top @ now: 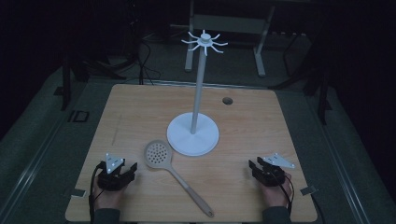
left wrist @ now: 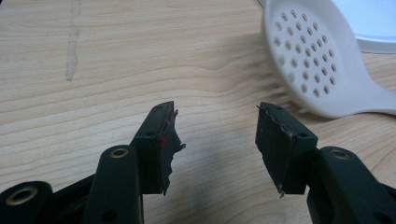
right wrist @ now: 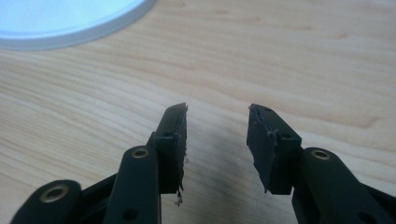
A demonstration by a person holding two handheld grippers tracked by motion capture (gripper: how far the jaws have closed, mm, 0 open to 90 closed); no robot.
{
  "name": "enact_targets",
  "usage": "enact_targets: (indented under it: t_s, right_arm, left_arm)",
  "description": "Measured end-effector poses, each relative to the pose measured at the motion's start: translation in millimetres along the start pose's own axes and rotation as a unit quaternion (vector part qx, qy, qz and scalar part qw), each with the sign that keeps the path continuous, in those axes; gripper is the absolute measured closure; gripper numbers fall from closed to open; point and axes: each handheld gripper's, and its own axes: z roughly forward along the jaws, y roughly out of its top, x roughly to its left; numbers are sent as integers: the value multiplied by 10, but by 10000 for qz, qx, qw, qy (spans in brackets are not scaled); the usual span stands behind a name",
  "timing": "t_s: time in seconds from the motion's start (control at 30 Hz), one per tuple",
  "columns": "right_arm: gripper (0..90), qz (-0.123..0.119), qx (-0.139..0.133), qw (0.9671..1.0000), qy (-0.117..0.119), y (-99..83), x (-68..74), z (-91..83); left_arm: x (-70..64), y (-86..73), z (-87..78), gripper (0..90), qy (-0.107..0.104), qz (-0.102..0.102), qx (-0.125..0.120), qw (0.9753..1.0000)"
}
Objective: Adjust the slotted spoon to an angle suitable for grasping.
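Note:
A white slotted spoon (top: pixel 158 155) lies on the wooden table (top: pixel 140 107), its long handle (top: pixel 194 193) running toward the front edge. Behind it stands a white utensil stand (top: pixel 193 134) with a round base, a tall pole and hooks at the top (top: pixel 204 42). My left gripper (top: pixel 130 170) rests near the front left, open with nothing between its jaws; the spoon's perforated bowl (left wrist: pixel 310 56) lies just ahead to its right. At the front right my right gripper (top: pixel 254 167) is open and holds nothing, with the stand's base (right wrist: pixel 60 21) ahead at the upper left.
A small dark hole (top: pixel 227 100) sits in the table's far right part. Metal frame legs (top: pixel 259 42) stand on the dark floor behind the table. Small tabs (top: pixel 308 190) stick out at the table's front corners.

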Motion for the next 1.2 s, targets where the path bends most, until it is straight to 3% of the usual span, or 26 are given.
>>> enact_targets:
  t_s: [0.17,0.4,0.43,0.53,0.8,1.03,1.1,1.13,1.17,1.2]
  right_arm:
    - [593,66,-66,9999,70,18,37,-50]
    - [669,-78,-62,9999,109,31,136,-70]
    - [774,-87,8,9997,230,32,206,-78]
    - [856,-70,13,9990,433,39,262,-95]
    - [896,-155,-25,9950,988,76,482,-126]
    - [897,-531,-7,9829,1764,115,1008,-112]
    - [897,-596,-5,9814,1825,117,1057,-105]
    - [897,-689,23,9769,2024,124,1199,-88]
    - [897,-689,23,9769,2024,124,1199,-88]
    - [897,-723,54,9722,2228,128,1316,-80]
  left_arm:
    - [-25,3,-2,492,-48,104,0,9999]
    - [-39,3,2,492,-73,155,14,9999]
    - [-39,4,9,492,-67,148,25,9999]
    - [-43,6,12,492,-72,167,40,9998]
    - [-51,8,9,492,-81,186,33,9998]
    - [-62,10,12,493,-102,208,44,9997]
    - [-64,10,12,493,-100,214,48,9997]
    - [-66,9,14,493,-106,221,55,9997]
    - [-66,9,14,493,-106,221,55,9997]
    - [-66,9,13,493,-106,218,52,9997]
